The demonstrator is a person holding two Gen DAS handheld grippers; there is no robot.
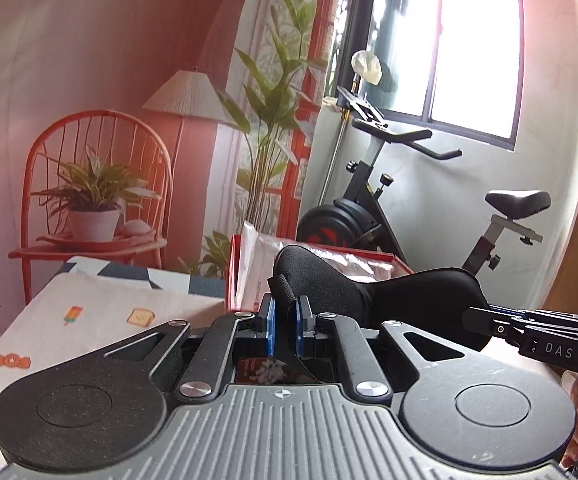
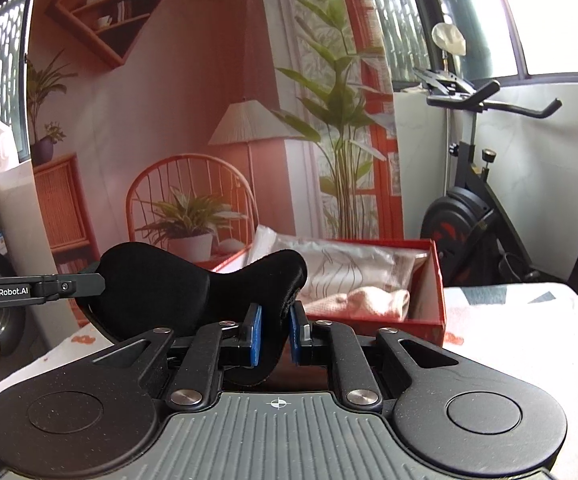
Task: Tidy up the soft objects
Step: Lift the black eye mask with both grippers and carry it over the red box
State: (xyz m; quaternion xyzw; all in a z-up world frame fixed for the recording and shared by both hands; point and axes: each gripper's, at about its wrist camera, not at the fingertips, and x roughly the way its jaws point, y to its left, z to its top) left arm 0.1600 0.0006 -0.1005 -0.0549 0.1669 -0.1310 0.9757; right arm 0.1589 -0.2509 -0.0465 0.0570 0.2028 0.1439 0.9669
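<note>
A black padded eye mask [image 1: 369, 292] is stretched between my two grippers, held in the air in front of a red box [image 2: 437, 292]. My left gripper [image 1: 285, 322] is shut on one end of the mask, pinching its strap side. My right gripper [image 2: 275, 334] is shut on the other end [image 2: 249, 280]. In the left wrist view the right gripper [image 1: 485, 318] comes in from the right. In the right wrist view the left gripper [image 2: 89, 280] comes in from the left. The box holds a plastic-wrapped white item [image 2: 349, 264] and a pinkish rolled cloth [image 2: 369, 300].
The table is covered by a light printed cloth [image 1: 101, 320]. Behind it hangs a backdrop showing a chair, lamp and plants [image 1: 101, 184]. An exercise bike [image 1: 409, 200] stands at the right under a window. A white bottle [image 2: 3, 144] sits on a ledge at far left.
</note>
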